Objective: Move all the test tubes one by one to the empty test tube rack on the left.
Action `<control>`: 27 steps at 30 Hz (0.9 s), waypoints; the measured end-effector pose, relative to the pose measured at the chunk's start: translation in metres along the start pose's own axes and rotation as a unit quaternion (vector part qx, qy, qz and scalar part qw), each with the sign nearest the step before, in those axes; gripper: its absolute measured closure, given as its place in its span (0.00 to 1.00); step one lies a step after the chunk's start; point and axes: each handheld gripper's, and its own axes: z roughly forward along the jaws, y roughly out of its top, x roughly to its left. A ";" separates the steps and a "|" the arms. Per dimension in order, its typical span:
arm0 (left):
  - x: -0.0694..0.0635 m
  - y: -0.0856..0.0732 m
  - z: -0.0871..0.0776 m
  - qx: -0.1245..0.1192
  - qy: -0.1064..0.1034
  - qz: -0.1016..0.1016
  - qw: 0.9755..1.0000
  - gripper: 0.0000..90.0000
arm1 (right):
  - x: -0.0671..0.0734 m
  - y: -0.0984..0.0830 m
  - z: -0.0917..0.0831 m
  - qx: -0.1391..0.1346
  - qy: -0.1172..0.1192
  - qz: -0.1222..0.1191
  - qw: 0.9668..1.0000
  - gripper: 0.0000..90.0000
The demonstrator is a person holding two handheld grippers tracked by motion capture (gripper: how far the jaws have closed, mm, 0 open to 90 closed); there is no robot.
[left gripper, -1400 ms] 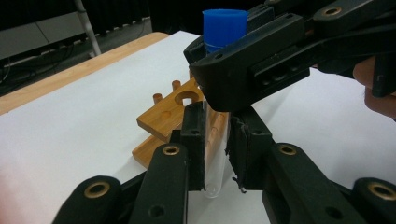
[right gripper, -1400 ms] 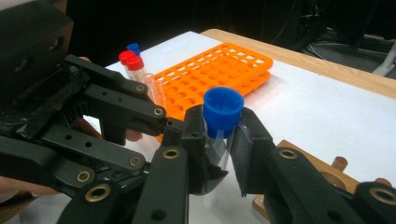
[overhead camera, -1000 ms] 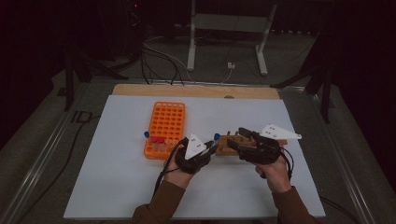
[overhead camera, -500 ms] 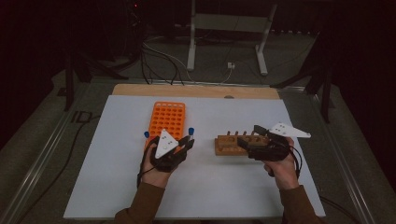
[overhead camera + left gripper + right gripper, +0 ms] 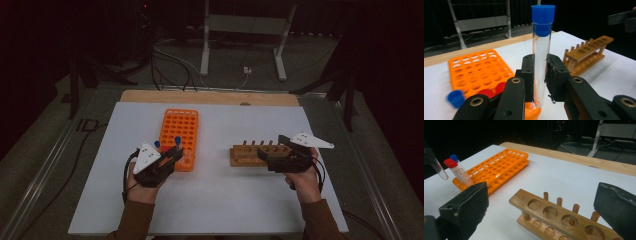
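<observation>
- The left gripper (image 5: 540, 82) is clenched on a clear glass test tube with a blue screw cap (image 5: 541, 53); the pads pinch the lower part of the glass, so the tube stands upright with its cap well above the jaws and its rounded bottom free below them, a hold that suits lowering it straight into a hole.
- In the high view that tube (image 5: 177, 142) hangs at the near left corner of the orange plastic tube rack with many round holes (image 5: 181, 131), just beside it; the rack lies flat on the white table sheet (image 5: 225, 200).
- Two more capped tubes already stand in the near end of the orange rack, one red-capped (image 5: 450, 163) and one blue-capped (image 5: 454, 157); they lean a little in their holes.
- The right gripper (image 5: 268, 156) is released; its jaws have just been opening and stand wide apart with nothing between them.
- Its pads straddle the near end of the brown wooden tube rack with a row of round holes and pegs (image 5: 556, 216); the holes I can see are empty; the right hand probably waits there to steady that rack.
- My judgement: the held tube is headed for a free hole of the orange rack, near the two standing tubes.
</observation>
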 end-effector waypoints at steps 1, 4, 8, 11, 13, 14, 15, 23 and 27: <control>0.003 0.000 -0.003 -0.002 0.002 0.000 1.000 0.87 | -0.001 0.000 -0.001 -0.001 -0.003 0.000 1.000 0.00; 0.011 0.000 -0.010 -0.007 0.017 -0.008 1.000 0.87 | -0.003 0.000 -0.004 -0.009 -0.008 0.003 1.000 0.00; 0.020 -0.003 -0.016 -0.008 0.035 -0.016 0.999 0.87 | -0.005 0.000 -0.006 -0.013 -0.012 0.005 1.000 0.00; 0.026 -0.005 -0.019 -0.009 0.044 -0.018 0.999 0.87 | -0.005 0.000 -0.005 -0.012 -0.012 0.005 1.000 0.00; 0.029 -0.006 -0.020 -0.008 0.052 -0.018 0.998 0.87 | -0.005 0.000 -0.005 -0.011 -0.012 0.004 1.000 0.00; 0.030 -0.007 -0.021 -0.009 0.056 -0.020 0.998 0.87 | -0.004 -0.001 -0.005 -0.011 -0.011 0.004 1.000 0.00; 0.032 -0.008 -0.021 -0.007 0.059 -0.021 0.998 0.87 | -0.004 -0.001 -0.005 -0.011 -0.011 0.003 1.000 0.00; 0.040 -0.023 -0.011 0.000 0.068 -0.022 0.997 0.87 | -0.004 -0.001 -0.005 -0.016 -0.015 0.001 1.000 0.00; 0.040 -0.028 -0.006 0.009 0.078 -0.012 0.997 0.87 | -0.004 -0.001 -0.005 -0.016 -0.015 0.002 1.000 0.00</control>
